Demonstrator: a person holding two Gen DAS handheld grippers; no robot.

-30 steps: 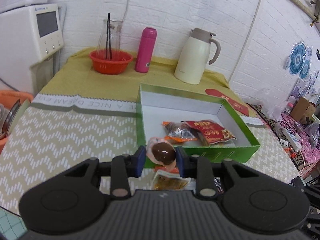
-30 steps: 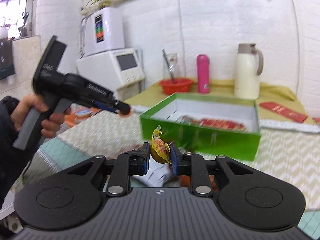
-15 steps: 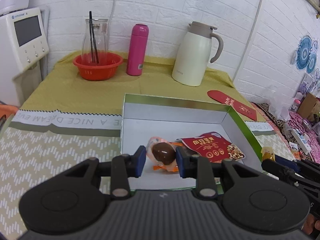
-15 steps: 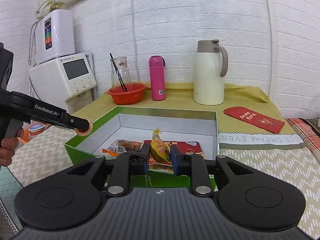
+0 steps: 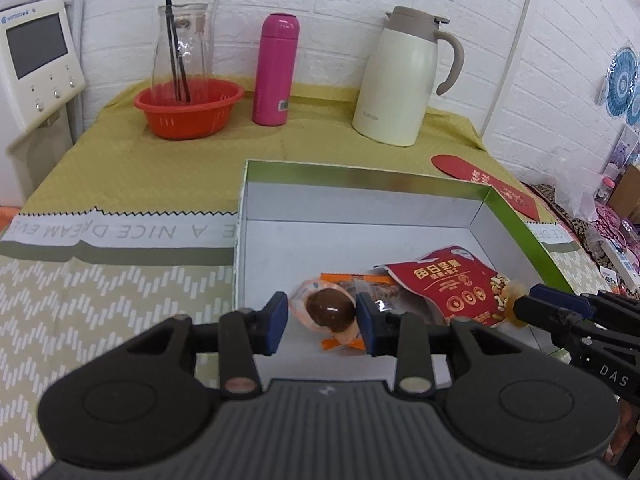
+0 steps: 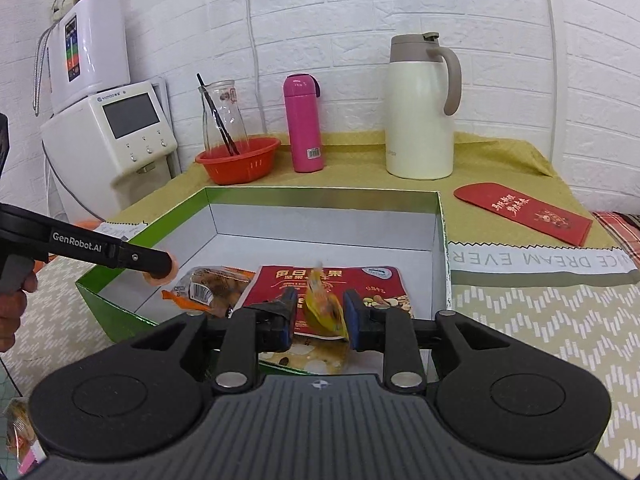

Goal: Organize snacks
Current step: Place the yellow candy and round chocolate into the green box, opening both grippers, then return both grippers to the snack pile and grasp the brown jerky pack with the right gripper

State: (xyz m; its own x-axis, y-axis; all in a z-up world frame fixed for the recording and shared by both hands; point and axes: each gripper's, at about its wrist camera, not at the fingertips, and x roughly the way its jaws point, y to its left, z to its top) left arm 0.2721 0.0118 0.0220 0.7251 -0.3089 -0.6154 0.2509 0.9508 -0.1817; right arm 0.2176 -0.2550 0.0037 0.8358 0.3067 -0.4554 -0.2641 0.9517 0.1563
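Right gripper [image 6: 320, 314], jaws parted around a yellow snack packet [image 6: 325, 312], above the green box [image 6: 120, 300]; left gripper [image 6: 162, 268] at 9 o'clock.

Left gripper [image 5: 322, 322] and right gripper [image 6: 319, 314]: matte black ribbed bodies, blue finger pads [image 5: 276, 322], silver pivot screws; white "GenRobot.AI" and "DAS" lettering; bare-skinned hand [image 6: 14, 312]

Home kitchen, thermos jug [image 6: 420, 108], water dispenser [image 6: 116, 136]

Both wrist cameras sit close above the green box [image 5: 516, 216] [image 6: 132, 236], facing the brick wall, sharing box and counter [image 5: 120, 148] [image 6: 500, 148].
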